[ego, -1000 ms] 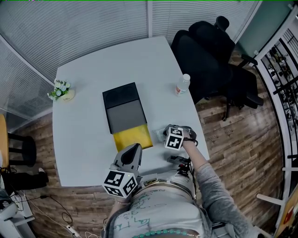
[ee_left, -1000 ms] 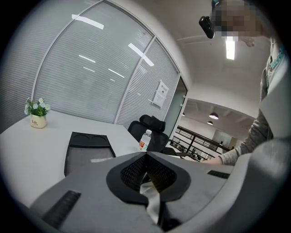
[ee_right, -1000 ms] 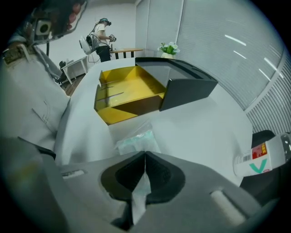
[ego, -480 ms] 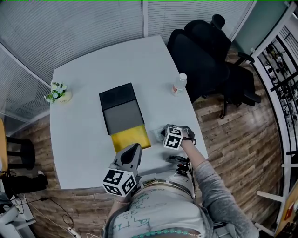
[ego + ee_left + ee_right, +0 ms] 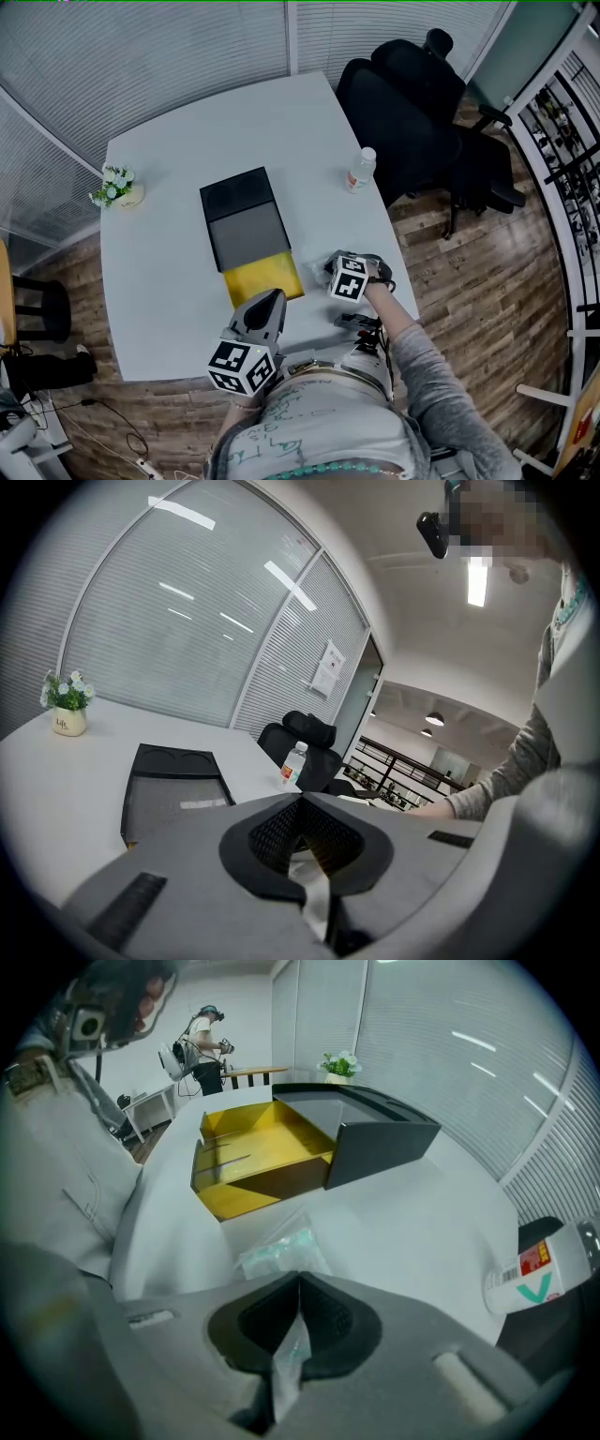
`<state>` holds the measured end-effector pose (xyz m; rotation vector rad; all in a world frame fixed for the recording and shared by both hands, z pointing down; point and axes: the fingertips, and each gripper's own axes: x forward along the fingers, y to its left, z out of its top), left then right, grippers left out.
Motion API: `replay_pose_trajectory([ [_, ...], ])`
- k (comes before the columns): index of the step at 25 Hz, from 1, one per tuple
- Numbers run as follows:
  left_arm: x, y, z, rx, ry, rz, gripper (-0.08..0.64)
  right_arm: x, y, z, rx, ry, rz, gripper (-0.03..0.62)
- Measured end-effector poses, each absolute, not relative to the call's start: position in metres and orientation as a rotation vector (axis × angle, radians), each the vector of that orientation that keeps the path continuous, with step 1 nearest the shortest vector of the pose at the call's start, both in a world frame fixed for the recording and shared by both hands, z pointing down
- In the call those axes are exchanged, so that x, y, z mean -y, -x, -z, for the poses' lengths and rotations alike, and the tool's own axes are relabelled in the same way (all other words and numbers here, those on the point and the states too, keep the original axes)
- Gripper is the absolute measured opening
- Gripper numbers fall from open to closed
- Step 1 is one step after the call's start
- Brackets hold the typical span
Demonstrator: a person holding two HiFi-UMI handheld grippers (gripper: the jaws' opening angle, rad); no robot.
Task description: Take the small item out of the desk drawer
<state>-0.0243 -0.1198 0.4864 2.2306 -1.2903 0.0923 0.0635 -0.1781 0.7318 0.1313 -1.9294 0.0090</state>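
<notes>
A black desk organiser [image 5: 246,220] sits mid-table with its yellow drawer [image 5: 265,277] pulled out toward me; in the right gripper view the drawer [image 5: 253,1152] shows nothing inside. The small item, a clear plastic packet [image 5: 281,1251] with pale green contents, lies on the white table [image 5: 169,281] just right of the drawer. My right gripper [image 5: 298,1283] points steeply down and is shut on the packet's near edge; in the head view it [image 5: 336,269] sits at the table's front right. My left gripper [image 5: 268,302] hovers at the front edge before the drawer, jaws shut [image 5: 300,801], nothing clearly held.
A water bottle [image 5: 359,171] stands near the table's right edge. A small potted plant [image 5: 117,186] sits at the far left. A black office chair [image 5: 412,103] is beyond the right corner. Blinds and glass walls surround the table. Another person [image 5: 206,1040] stands far off.
Only the head view has shifted a little. Both grippers and the packet stay where they were.
</notes>
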Motion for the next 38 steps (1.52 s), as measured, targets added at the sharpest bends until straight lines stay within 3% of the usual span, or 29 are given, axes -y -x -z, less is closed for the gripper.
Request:
replay_pose_trajectory([
  [16, 0.12, 0.028, -0.481, 1.332, -2.246, -0.085, -0.003, 0.178, -0.062, -0.728, 1.95, -0.128, -0.054, 0.009],
  [24, 0.117, 0.028, -0.48, 1.318, -2.244, -0.08, -0.003, 0.181, -0.068, -0.688, 2.012, -0.114, -0.128, 0.121],
  [38, 0.116, 0.025, -0.481, 1.3, -2.251, -0.082, -0.003, 0.173, -0.088, -0.655, 2.038, -0.131, -0.104, 0.166],
])
